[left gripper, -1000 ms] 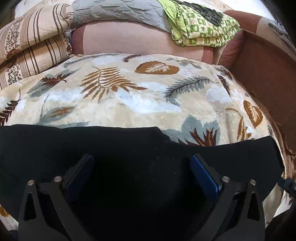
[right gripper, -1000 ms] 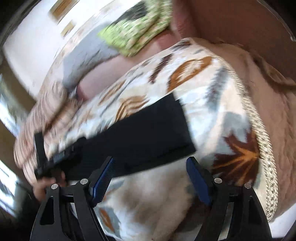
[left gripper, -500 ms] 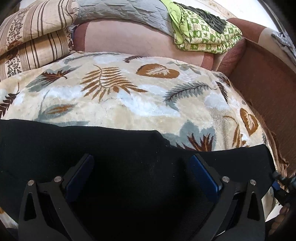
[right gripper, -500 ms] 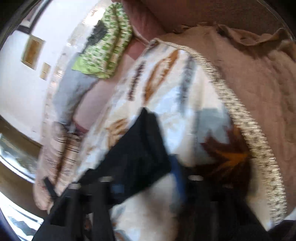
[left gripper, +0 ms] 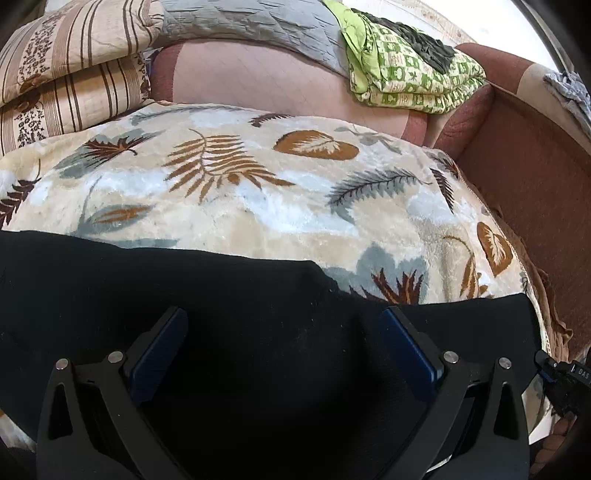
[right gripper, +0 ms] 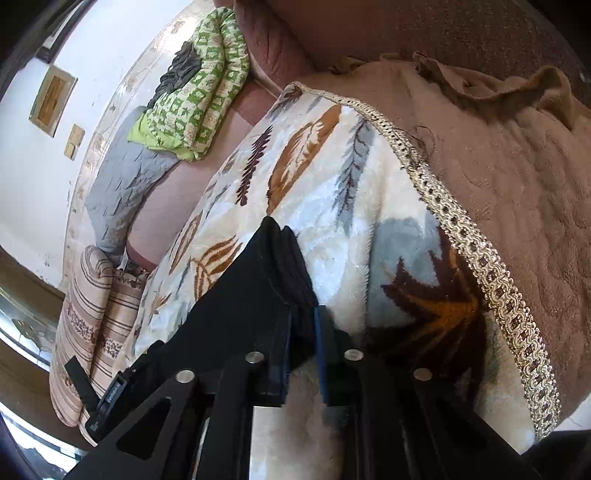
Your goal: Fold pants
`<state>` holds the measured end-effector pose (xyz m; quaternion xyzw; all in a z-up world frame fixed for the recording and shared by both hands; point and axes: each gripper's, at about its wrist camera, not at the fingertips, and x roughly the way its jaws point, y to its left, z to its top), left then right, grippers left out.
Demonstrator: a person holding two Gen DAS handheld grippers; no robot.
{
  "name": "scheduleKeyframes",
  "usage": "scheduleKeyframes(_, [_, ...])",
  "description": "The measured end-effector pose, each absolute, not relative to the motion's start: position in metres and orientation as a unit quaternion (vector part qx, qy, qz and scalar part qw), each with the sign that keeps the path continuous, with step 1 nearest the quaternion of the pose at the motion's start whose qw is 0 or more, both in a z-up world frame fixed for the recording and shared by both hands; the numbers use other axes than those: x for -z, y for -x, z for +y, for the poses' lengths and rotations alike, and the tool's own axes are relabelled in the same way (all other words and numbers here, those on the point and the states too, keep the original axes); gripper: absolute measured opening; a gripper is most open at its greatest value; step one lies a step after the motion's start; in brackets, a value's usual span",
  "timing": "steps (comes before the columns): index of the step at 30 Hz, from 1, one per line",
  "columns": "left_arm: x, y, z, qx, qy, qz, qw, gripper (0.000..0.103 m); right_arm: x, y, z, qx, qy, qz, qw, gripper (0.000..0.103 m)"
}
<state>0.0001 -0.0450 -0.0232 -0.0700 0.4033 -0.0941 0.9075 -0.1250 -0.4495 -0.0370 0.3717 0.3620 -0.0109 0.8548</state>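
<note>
Black pants (left gripper: 258, 295) lie flat across the near edge of a leaf-patterned blanket (left gripper: 240, 192). My left gripper (left gripper: 284, 347) hovers over them with its blue pads spread wide and nothing pinched. In the right wrist view, the end of one pant leg (right gripper: 251, 295) runs into my right gripper (right gripper: 303, 326). Its jaws are closing, and the blue pads press on the thick folded edge of the cloth. The right gripper's body (left gripper: 557, 376) shows at the left view's right edge, and the left gripper's body (right gripper: 107, 398) at the right view's lower left.
The blanket (right gripper: 332, 184) has a braided gold border (right gripper: 461, 240) over a brown cover (right gripper: 517, 166). Behind lie a folded green quilt (left gripper: 406, 74), a grey quilt (left gripper: 240, 26) and striped cushions (left gripper: 66, 74). A brown sofa arm (left gripper: 524, 158) rises on the right.
My right gripper went from wide open to closed on the pant leg's end and rolled while doing so. The left gripper stayed open over the pants.
</note>
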Motion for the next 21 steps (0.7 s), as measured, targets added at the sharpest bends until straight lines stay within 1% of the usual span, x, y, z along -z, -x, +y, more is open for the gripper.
scheduleKeyframes(5, [0.007, 0.003, -0.019, 0.072, 0.114, 0.376, 0.917, 0.103, 0.008, 0.123, -0.414, -0.008, -0.272, 0.335, 0.902, 0.009])
scheduleKeyframes(8, [0.0, 0.003, 0.01, 0.02, 0.143, 0.362, 0.921, 0.103, 0.004, 0.119, -0.394, -0.029, -0.244, 0.333, 0.91, 0.009])
scheduleKeyframes(13, [-0.002, -0.01, 0.042, 0.003, 0.203, 0.396, 0.896, 0.103, -0.011, 0.109, -0.342, -0.083, -0.163, 0.322, 0.929, 0.009])
scheduleKeyframes(16, [-0.015, -0.015, 0.05, 0.023, 0.197, 0.393, 0.898, 0.103, -0.013, 0.104, -0.307, -0.122, -0.119, 0.319, 0.932, 0.009])
scheduleKeyframes(19, [-0.024, -0.018, 0.059, 0.014, 0.166, 0.376, 0.911, 0.103, -0.01, 0.095, -0.278, -0.172, -0.126, 0.33, 0.92, 0.009])
scheduleKeyframes(21, [-0.017, -0.02, 0.065, 0.001, 0.168, 0.374, 0.912, 0.103, -0.006, 0.09, -0.263, -0.188, -0.126, 0.338, 0.914, 0.009])
